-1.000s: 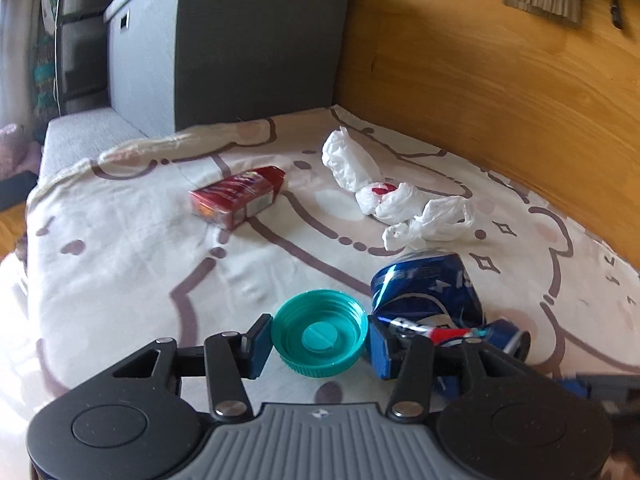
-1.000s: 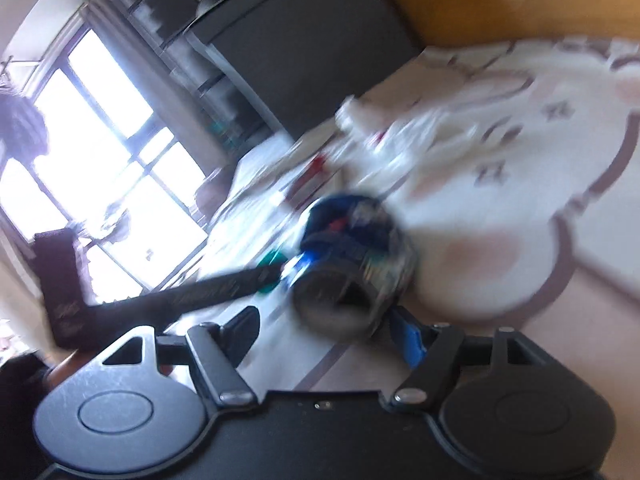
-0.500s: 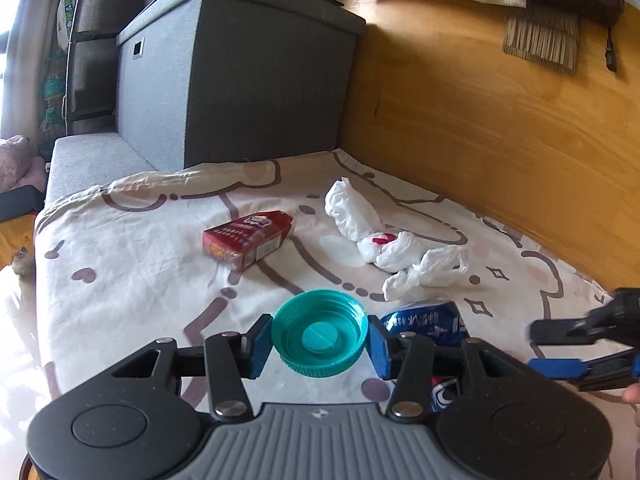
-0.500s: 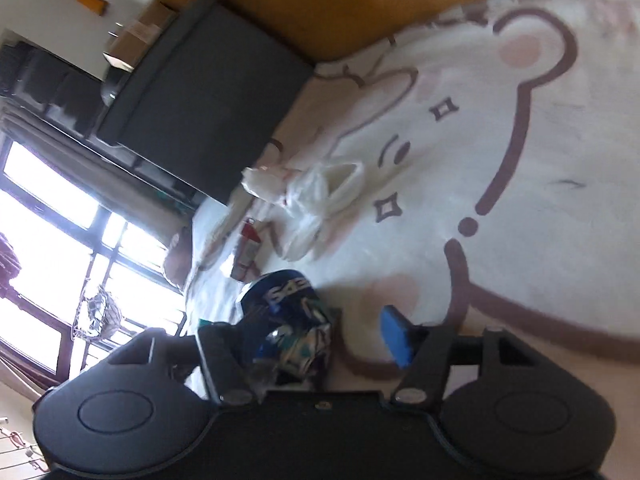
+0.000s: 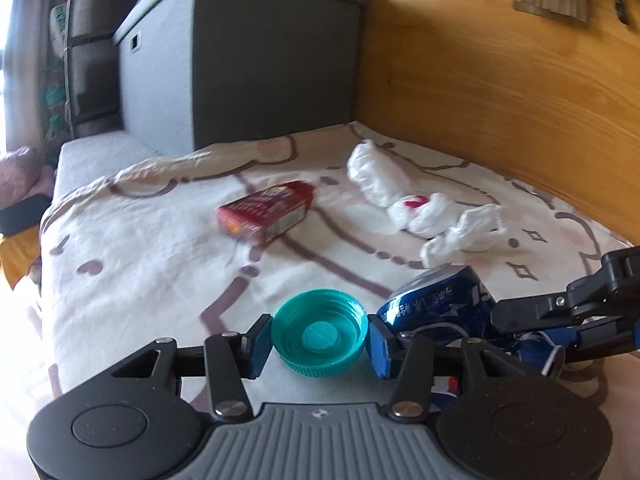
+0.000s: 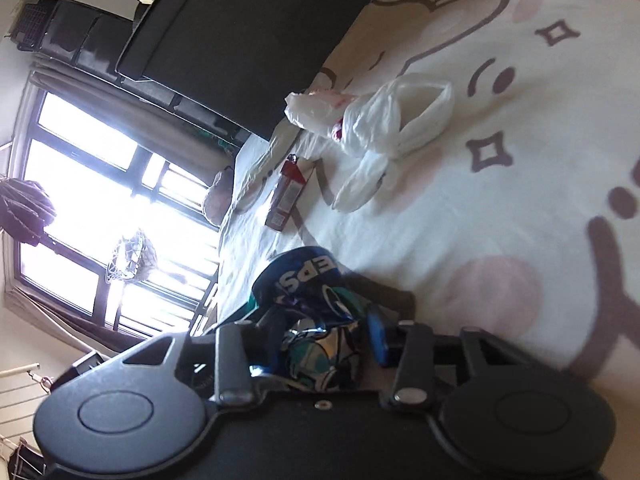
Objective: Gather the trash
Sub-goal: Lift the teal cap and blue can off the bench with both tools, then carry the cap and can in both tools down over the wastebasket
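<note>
- Left gripper (image 5: 319, 339): jaws part-way open and clamped on a teal cap (image 5: 319, 332), one blue pad on each side of its rim; the cap's open side faces the camera.
- Right gripper (image 6: 322, 338): rolled onto its side; its jaws have just been closing, with a crushed blue can (image 6: 316, 312) between them. The left finger (image 6: 272, 344) lies against the can; the blue pad of the right finger (image 6: 377, 336) sits at its other flank. Whether both pads press firmly cannot be told.
- Can (image 5: 436, 300), left-wrist view: just right of the cap and behind the left gripper's right pad; the right gripper (image 5: 560, 320) comes in from the right edge and closes around the can's far end.
- Red box (image 5: 266, 212): lying flat on the sheet (image 5: 132, 264), beyond the cap and to its left, well apart from both grippers.
- White bag (image 5: 424, 204): crumpled, with a red mark, beyond the cap and to its right, near the can but not touching it. In the right-wrist view the bag (image 6: 384, 128) lies beyond the can, the box (image 6: 288, 196) just left of the bag.
- Sheet: cream with a brown and pink cartoon print; everything loose rests on it.
- Grey chest (image 5: 240, 64): stands past the sheet's far edge, behind the box.
</note>
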Tool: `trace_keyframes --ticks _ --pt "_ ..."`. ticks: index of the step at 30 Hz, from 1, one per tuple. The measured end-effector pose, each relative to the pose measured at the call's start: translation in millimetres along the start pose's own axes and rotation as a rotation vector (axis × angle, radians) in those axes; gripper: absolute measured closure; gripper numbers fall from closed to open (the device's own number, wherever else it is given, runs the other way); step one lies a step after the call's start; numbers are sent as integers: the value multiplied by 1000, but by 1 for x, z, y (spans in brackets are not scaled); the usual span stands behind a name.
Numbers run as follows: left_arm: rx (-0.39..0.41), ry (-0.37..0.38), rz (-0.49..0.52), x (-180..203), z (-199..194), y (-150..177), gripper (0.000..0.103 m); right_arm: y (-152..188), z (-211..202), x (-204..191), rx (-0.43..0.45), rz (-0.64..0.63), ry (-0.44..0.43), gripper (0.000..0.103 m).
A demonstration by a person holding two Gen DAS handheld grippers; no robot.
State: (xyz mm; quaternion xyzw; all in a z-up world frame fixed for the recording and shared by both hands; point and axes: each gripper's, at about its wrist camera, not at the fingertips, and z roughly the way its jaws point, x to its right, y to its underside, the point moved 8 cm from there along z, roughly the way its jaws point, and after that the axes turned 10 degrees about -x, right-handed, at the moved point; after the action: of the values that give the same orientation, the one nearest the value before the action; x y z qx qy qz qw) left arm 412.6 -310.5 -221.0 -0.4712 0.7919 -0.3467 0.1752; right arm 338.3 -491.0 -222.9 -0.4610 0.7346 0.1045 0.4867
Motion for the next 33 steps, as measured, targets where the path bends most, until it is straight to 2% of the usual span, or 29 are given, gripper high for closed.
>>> trace_keyframes --ticks 5,9,13,16,20,25,29,33 --pt "-14 30 -7 -12 -1 3 53 2 5 -6 -41 -27 -21 60" --pt "-16 43 16 -16 -2 7 53 9 2 -1 -82 8 -74 70" --pt "-8 14 76 -13 -3 10 53 8 10 0 -76 27 -20 71" --pt "-4 -5 118 -14 -3 10 53 7 13 -7 -77 -26 19 71" --pt "-3 8 87 -23 -9 9 53 9 9 -14 -66 -74 21 75" --pt "40 54 -41 -38 -30 3 53 14 3 -25 -48 -116 39 78" --pt "67 52 -35 -35 -47 3 53 21 -3 -44 -38 -178 73 82" --pt "51 36 -47 -40 -49 7 53 32 5 -73 -67 -269 99 84"
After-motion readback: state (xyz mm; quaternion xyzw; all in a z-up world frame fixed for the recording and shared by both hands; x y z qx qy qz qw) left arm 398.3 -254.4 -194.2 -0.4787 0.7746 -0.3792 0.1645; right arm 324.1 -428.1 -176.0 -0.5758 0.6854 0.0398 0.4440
